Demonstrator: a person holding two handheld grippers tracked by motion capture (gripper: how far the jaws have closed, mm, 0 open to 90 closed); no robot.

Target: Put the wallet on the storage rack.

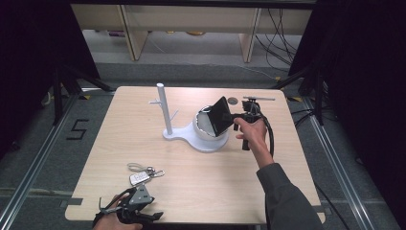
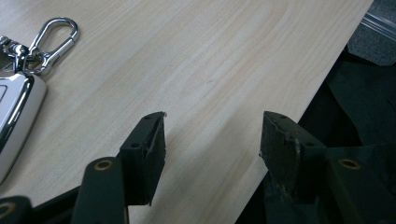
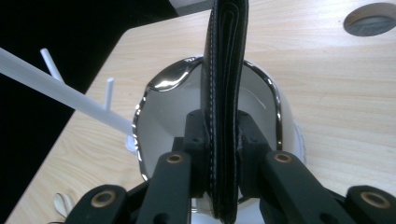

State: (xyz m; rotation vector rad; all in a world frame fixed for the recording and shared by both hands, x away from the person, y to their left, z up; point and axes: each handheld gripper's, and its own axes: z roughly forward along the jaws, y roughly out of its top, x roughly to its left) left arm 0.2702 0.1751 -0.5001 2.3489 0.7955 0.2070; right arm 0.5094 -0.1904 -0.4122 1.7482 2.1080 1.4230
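The right gripper (image 3: 223,154) clamps a black wallet (image 3: 224,70) edgewise above the white bowl (image 3: 161,112). Probably leather: light, pliable, somewhat slick; grip near the spine. The left gripper (image 2: 212,144) rests open, empty.

Pale wood-grain table (image 1: 201,182) with a smooth matt finish. At its near left lies a key fob (image 2: 14,121) of glossy white plastic edged in polished chrome, with a shiny metal carabiner (image 2: 56,39). Farther right, a black leather wallet (image 3: 224,70) with pale stitching, above a white bowl (image 3: 163,116) with a mirror-bright rim, on a matt white plastic stand (image 1: 165,112).
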